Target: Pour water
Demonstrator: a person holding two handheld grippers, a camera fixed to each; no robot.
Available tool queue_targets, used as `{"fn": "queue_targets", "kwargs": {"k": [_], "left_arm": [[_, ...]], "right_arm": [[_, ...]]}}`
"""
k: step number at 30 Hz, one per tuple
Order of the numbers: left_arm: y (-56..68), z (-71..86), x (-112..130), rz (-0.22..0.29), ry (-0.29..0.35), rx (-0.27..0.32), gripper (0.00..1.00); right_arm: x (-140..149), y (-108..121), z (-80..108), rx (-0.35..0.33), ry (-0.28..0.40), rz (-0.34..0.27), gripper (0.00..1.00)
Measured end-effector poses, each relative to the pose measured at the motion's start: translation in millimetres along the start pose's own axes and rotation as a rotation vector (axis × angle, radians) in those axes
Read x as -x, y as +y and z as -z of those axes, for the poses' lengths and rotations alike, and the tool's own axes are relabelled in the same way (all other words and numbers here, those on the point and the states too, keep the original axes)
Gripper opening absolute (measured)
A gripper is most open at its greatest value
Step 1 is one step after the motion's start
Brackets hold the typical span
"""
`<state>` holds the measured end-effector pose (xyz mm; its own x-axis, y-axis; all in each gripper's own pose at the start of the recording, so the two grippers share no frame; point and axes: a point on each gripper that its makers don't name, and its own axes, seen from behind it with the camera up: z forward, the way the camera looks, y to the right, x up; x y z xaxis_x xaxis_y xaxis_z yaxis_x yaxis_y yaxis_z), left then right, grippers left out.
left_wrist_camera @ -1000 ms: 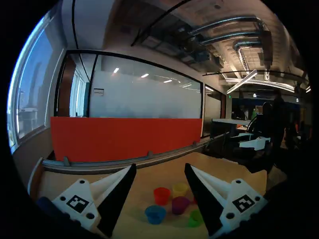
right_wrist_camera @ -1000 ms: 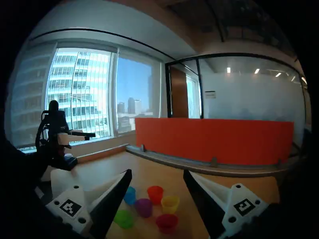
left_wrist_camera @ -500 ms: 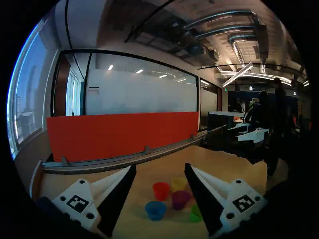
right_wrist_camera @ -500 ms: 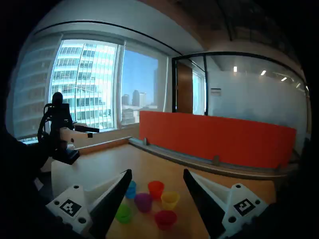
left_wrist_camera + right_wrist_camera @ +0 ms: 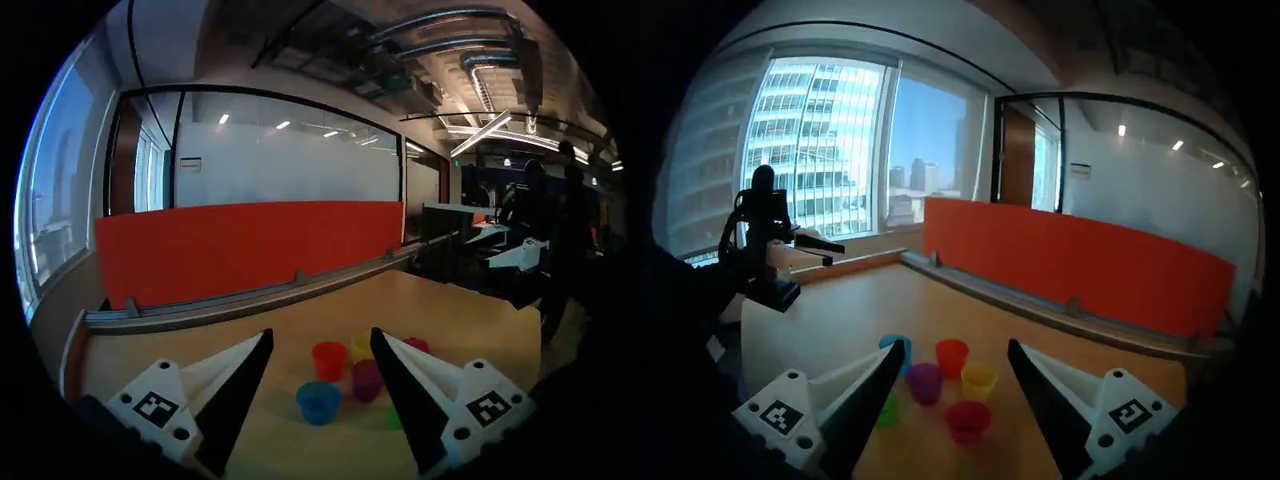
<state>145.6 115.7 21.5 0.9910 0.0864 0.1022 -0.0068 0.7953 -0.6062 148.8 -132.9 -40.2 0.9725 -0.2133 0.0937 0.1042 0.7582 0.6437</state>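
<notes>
**A:** Starting at the left: state of the left claw (image 5: pixel 321 334)?

**B:** Spread wide, pinching nothing, hovering above the pale wooden bench (image 5: pixel 448 312).

**A:** And the way to the cups from there?

**B:** Ahead and below, framed in the gap between the two fingers. From left to right: blue cup (image 5: pixel 318 402) nearest, red cup (image 5: pixel 330 360) just behind it, yellow cup (image 5: pixel 360 344) farther back, purple cup (image 5: pixel 367 379) close against the right finger, magenta cup (image 5: pixel 416 345) peeking out past that finger. All upright on the bench, bunched together.

**A:** Now the right claw (image 5: pixel 956 344)?

**B:** Likewise spread and empty. Same bunch ahead and below, seen from another side: blue cup and green cup (image 5: pixel 888 410) by the left finger, then purple, red and yellow in the gap, magenta nearest the camera.

**A:** Nearer hand?

**B:** Hard to call; about equally near, judging by how large the cups appear in each view.

**A:** Long axis?

**B:** Vertical, mouths up. Probably calls for a forward, downward reach, one finger on each side of a cup wall.

**A:** Any water?

**B:** Cannot tell; insides too small and dim to read.
</notes>
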Motion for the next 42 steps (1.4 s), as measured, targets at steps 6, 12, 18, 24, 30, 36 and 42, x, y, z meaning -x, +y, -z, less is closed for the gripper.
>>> {"fn": "queue_targets", "kwargs": {"k": [6, 12, 18, 24, 30, 36, 42], "left_arm": [[1.9, -3.0, 15, -0.006, -0.032, 0.007, 0.9], [5.8, -7.1, 33, -0.003, -0.065, 0.014, 0.9], [8.7, -12.2, 52, -0.002, -0.1, 0.021, 0.9], [11.0, -16.5, 68, -0.01, -0.13, 0.025, 0.9], [15.4, -20.6, 83, -0.017, -0.157, 0.034, 0.9], [17.4, -25.8, 102, -0.026, -0.192, 0.034, 0.9], [17.8, -28.4, 122, -0.046, -0.236, 0.026, 0.9]], "right_arm": [[10, -5, -0.1, -0.025, -0.032, 0.005, 1.0], [24, -13, -2.2, -0.052, -0.06, 0.018, 1.0], [37, -18, -4.3, -0.072, -0.085, 0.029, 1.0], [46, -21, -6.1, -0.09, -0.108, 0.034, 1.0], [57, -23, -7.5, -0.105, -0.131, 0.046, 1.0], [70, -28, -8.9, -0.124, -0.155, 0.06, 1.0], [78, -31, -10.8, -0.134, -0.172, 0.072, 1.0]]}}
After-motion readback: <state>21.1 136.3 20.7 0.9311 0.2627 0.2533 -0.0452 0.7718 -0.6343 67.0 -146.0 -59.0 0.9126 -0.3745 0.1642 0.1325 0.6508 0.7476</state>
